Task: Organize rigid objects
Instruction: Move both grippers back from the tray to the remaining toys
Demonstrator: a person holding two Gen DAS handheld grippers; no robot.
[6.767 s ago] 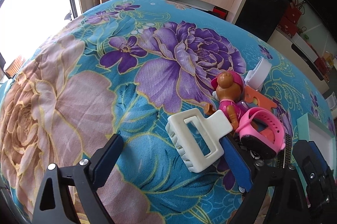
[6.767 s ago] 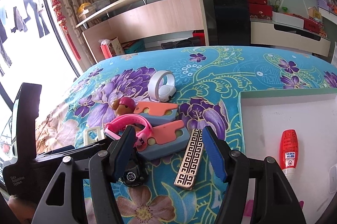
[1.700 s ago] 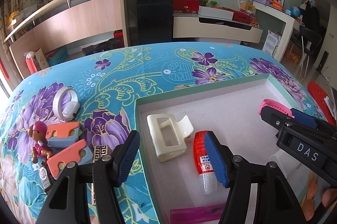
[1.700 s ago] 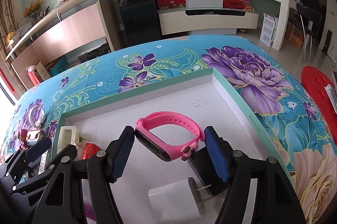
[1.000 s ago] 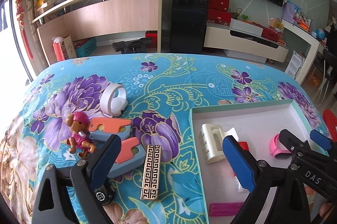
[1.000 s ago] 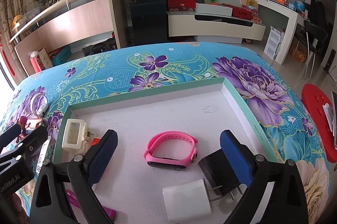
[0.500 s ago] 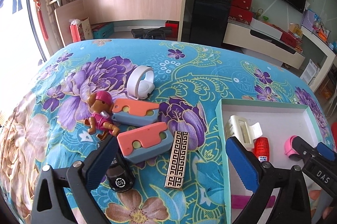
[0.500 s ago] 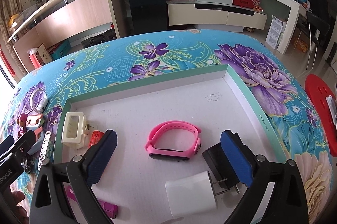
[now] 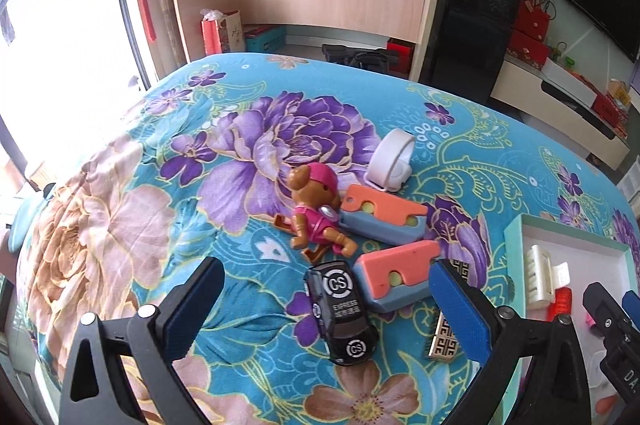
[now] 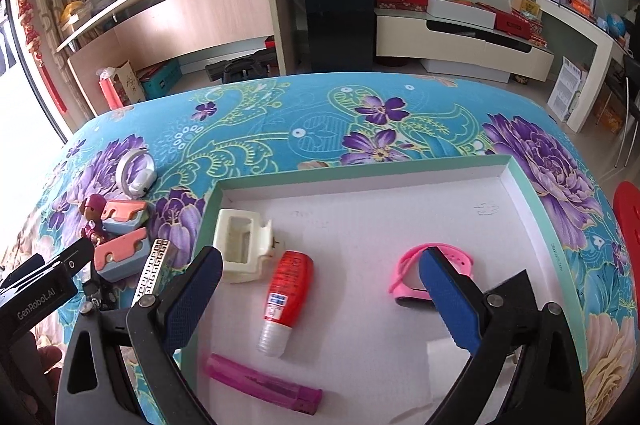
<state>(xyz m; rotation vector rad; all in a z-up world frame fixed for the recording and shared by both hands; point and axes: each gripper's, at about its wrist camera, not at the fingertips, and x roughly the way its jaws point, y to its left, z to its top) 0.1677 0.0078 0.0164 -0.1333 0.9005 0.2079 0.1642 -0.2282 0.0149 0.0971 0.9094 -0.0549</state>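
Black toy car point(image 9: 341, 309), white "CS" roundels, between spread left gripper point(image 9: 324, 299) fingers

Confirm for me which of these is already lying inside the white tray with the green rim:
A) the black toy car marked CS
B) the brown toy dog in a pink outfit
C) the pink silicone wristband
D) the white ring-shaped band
C: the pink silicone wristband lies on the floor of the white tray, while the car, the toy dog and the white ring-shaped band sit outside it on the floral cloth.
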